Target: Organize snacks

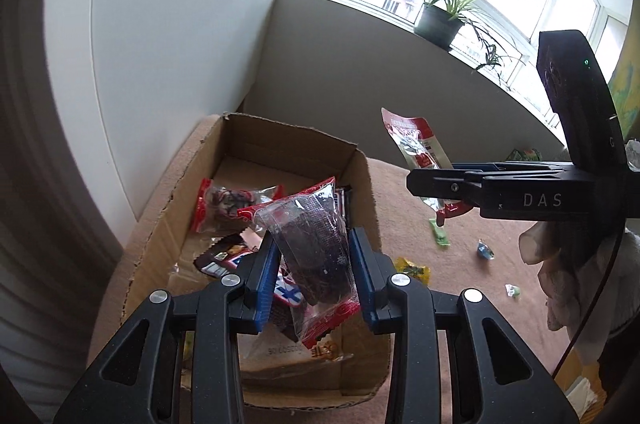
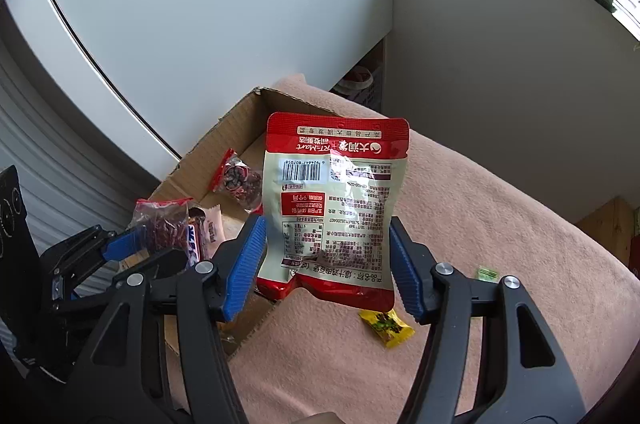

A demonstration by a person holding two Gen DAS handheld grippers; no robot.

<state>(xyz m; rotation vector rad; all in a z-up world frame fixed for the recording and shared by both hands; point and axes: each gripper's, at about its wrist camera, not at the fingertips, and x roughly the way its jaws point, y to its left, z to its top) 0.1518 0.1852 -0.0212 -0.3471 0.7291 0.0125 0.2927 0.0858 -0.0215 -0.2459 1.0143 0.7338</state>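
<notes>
Left gripper [image 1: 314, 264] clamps a clear red-edged snack packet [image 1: 316, 244] over the cardboard box [image 1: 160, 236]. Right gripper [image 2: 326, 260] grips a red-and-white pouch [image 2: 336, 204] just right of the box, above the pink blanket [image 2: 500, 224].

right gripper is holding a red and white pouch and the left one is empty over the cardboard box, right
Not quite: the left gripper is not empty. The left wrist view shows it shut on a clear red-edged packet over the cardboard box. The right gripper does hold the red and white pouch.
</notes>
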